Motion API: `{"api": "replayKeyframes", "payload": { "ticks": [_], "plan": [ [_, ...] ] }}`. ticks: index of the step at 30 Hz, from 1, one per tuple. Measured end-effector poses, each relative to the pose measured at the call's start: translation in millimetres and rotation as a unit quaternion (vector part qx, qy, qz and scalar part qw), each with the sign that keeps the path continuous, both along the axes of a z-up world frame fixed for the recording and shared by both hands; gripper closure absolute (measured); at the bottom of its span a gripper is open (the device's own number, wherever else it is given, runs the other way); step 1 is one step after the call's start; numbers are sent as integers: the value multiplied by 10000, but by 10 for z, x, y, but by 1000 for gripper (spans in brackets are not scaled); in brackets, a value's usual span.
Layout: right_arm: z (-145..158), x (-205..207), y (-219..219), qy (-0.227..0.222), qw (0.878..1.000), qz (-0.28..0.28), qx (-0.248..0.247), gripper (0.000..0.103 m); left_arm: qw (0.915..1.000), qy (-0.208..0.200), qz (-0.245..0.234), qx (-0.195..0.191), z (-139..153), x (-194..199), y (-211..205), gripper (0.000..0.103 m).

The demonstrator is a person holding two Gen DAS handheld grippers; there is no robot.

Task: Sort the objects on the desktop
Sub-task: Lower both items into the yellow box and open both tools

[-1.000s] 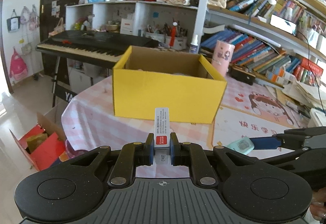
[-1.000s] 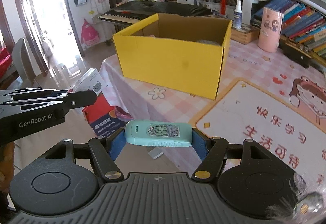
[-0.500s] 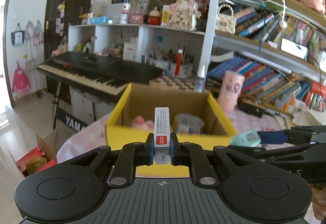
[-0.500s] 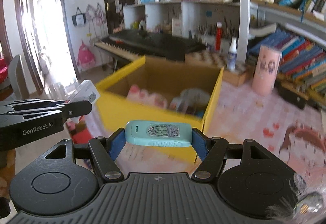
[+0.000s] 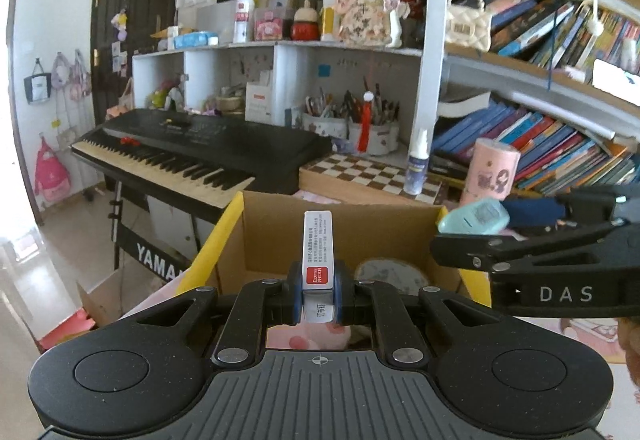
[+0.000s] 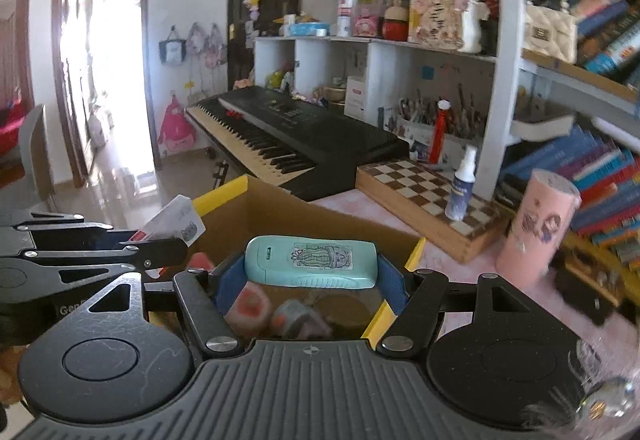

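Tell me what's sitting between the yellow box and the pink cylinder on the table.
Only bare pink tablecloth separates the yellow box from the pink cylinder. The right wrist view shows it.

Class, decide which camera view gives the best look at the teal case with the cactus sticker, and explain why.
The right wrist view. There the teal case lies broadside between the right gripper fingers, its sticker plain. The left wrist view shows only one end of it, off to the right, partly hidden behind the gripper, above the yellow box.
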State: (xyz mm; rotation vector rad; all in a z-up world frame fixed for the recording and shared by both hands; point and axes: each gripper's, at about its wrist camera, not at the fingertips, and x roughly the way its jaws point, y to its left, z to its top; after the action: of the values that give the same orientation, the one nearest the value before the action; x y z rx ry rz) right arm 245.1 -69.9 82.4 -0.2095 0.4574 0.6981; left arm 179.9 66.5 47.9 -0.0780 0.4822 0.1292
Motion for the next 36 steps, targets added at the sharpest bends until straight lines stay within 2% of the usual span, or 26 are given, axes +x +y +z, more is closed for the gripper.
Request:
{"api": "replayKeyframes", "payload": {
  "ticks": [5, 12, 21, 27, 30, 32, 36],
  "plan": [
    [-105, 255, 143, -116, 9980, 381, -490, 36, 9995, 308, -11, 123, -132, 203, -25, 90],
    [-325, 384, 302, -175, 9897, 888, -1110, 36, 9971, 746, -10, 143, -312, 357, -33, 90],
    [-506, 497, 408, -148, 9770, 1300, -1682, 36, 9950, 977, -116, 176, -406, 444, -75, 89],
    [-648, 555, 463, 62, 9674, 1584, -1973, 36, 9945, 997, -111, 314, -470, 400, -113, 83],
    [-698, 569, 486, 100, 9632, 1722, -2060, 36, 9959, 861, 54, 282, -443, 381, -95, 64],
    [-705, 581, 498, 142, 9624, 1750, -2072, 36, 9965, 760, 192, 292, -419, 365, -78, 45],
    [-697, 587, 496, 187, 9621, 1759, -2074, 36, 9973, 632, 243, 280, -362, 317, -64, 36]
  ]
}}
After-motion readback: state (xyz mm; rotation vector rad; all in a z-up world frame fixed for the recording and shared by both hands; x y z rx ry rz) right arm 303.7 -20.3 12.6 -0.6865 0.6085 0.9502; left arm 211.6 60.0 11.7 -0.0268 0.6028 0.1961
